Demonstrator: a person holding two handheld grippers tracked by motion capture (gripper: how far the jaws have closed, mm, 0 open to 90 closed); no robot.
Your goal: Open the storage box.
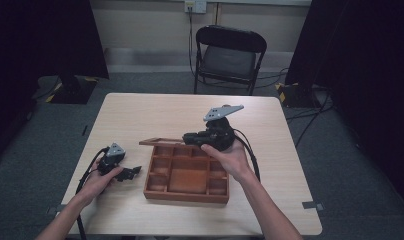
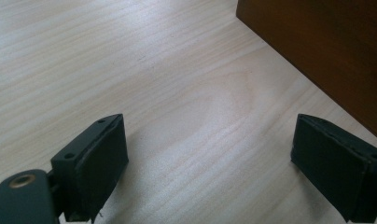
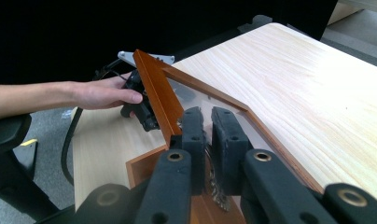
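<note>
The pale wooden table [image 1: 140,107] carries a brown wooden compartment box [image 1: 186,175], its glazed wooden-framed lid [image 3: 161,93] raised. The right gripper [image 3: 208,140] pinches the lid's frame, contact partly hidden. The left gripper [image 2: 207,158] rests wide open and empty beside the box.

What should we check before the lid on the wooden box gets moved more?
1. Right gripper clamped on the lid: ok, its jaws are shut on the lid's frame with its clear pane.
2. Lid raised off the box: ok, it is tilted up.
3. Left gripper out of the way: ok, open, on the table beside the box.
4. Box steadied: not ok, nothing holds it down.
5. Box compartments free of things: ok, they look empty in the high view.
6. Hinge state: cannot tell.
</note>
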